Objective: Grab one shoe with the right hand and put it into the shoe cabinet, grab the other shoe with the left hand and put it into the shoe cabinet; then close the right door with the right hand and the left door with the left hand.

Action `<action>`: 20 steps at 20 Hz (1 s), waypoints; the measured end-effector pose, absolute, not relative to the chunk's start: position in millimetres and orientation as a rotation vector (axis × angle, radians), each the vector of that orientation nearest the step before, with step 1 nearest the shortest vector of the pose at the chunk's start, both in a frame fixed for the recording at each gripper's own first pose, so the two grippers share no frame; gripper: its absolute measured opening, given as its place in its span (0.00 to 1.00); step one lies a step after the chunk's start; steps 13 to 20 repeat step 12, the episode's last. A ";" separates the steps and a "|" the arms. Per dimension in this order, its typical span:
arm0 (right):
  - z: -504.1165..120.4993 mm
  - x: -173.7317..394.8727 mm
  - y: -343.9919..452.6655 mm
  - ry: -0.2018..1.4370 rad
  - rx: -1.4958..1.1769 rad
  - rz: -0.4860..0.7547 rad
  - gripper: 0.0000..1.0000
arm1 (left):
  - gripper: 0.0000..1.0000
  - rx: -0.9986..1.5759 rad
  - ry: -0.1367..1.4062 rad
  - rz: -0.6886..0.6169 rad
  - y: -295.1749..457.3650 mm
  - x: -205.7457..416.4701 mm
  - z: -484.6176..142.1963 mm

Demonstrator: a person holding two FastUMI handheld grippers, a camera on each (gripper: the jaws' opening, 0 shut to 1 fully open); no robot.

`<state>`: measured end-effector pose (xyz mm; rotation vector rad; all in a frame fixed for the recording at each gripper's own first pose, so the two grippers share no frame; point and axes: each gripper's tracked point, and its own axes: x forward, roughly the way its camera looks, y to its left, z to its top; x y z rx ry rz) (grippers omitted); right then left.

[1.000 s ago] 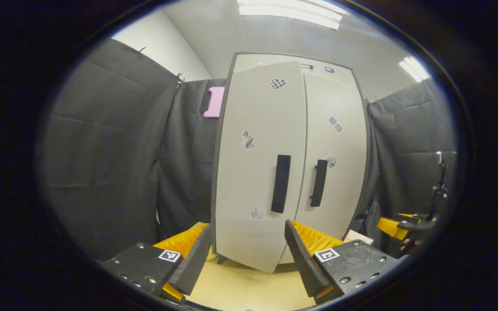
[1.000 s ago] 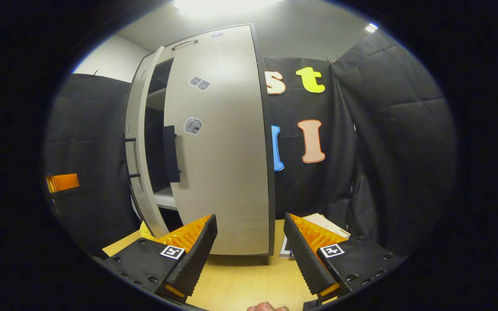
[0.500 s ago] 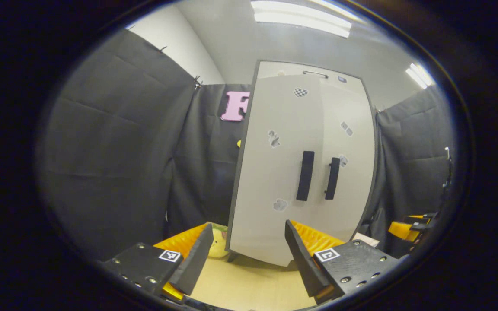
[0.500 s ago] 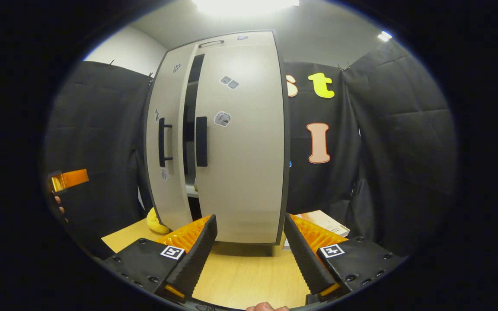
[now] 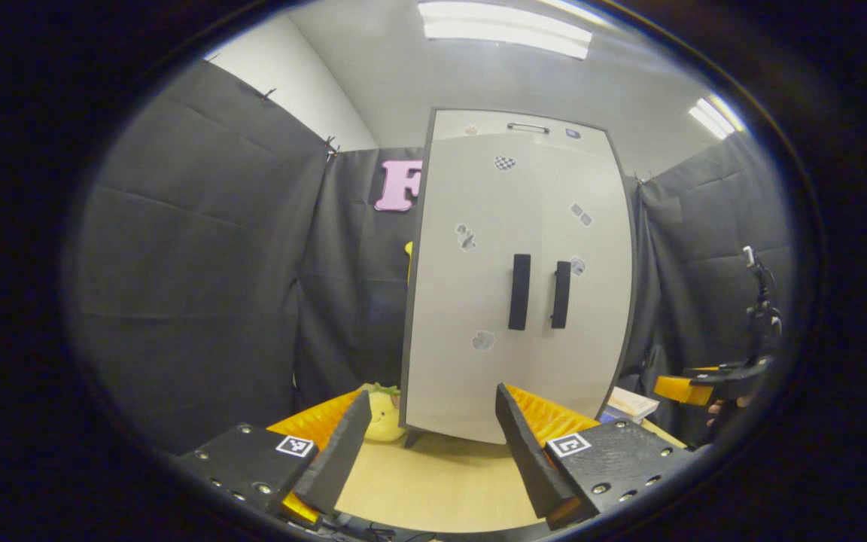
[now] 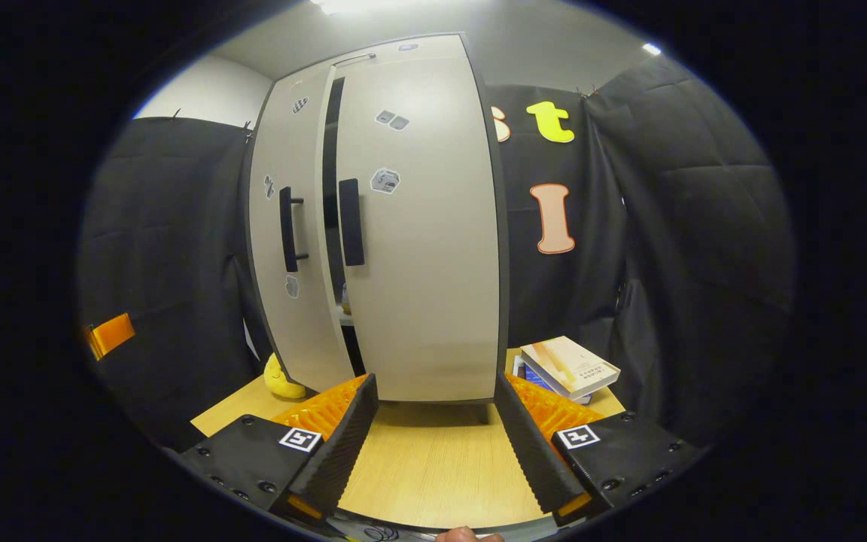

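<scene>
The pale grey shoe cabinet (image 5: 516,263) stands on the wooden table (image 5: 433,482), its two doors drawn together and the black handles (image 5: 520,292) side by side. In the right gripper view the cabinet (image 6: 418,226) has a narrow dark gap (image 6: 330,188) between the left door (image 6: 283,248) and the right door (image 6: 426,263). My left gripper (image 5: 433,452) is open in front of the cabinet, touching nothing. My right gripper (image 6: 437,444) is open too, a short way back from the right door; it also appears at the right edge of the left gripper view (image 5: 704,388).
A yellow plush toy (image 5: 381,414) sits at the cabinet's left foot (image 6: 283,376). A stack of books (image 6: 569,369) lies on the table right of the cabinet. Black cloth walls close in on both sides. My left gripper shows at the far left (image 6: 110,335).
The left door has swung in from clearly open to nearly shut. Both grippers have drawn back from the cabinet, so it looks smaller and more table shows.
</scene>
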<state>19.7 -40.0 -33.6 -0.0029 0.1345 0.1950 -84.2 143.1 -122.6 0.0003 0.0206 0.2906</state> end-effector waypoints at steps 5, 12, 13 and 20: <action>-20.1 18.2 -25.2 0.066 -0.057 0.244 0.98 | 0.94 -0.075 0.053 0.339 146.7 -91.6 -137.6; -29.0 13.9 -18.2 0.083 -0.109 0.290 0.98 | 0.95 -0.003 0.082 0.381 162.3 -98.2 -145.4; -29.0 13.9 -18.2 0.083 -0.109 0.290 0.98 | 0.95 -0.003 0.082 0.381 162.3 -98.2 -145.4; -29.0 13.9 -18.2 0.083 -0.109 0.290 0.98 | 0.95 -0.003 0.082 0.381 162.3 -98.2 -145.4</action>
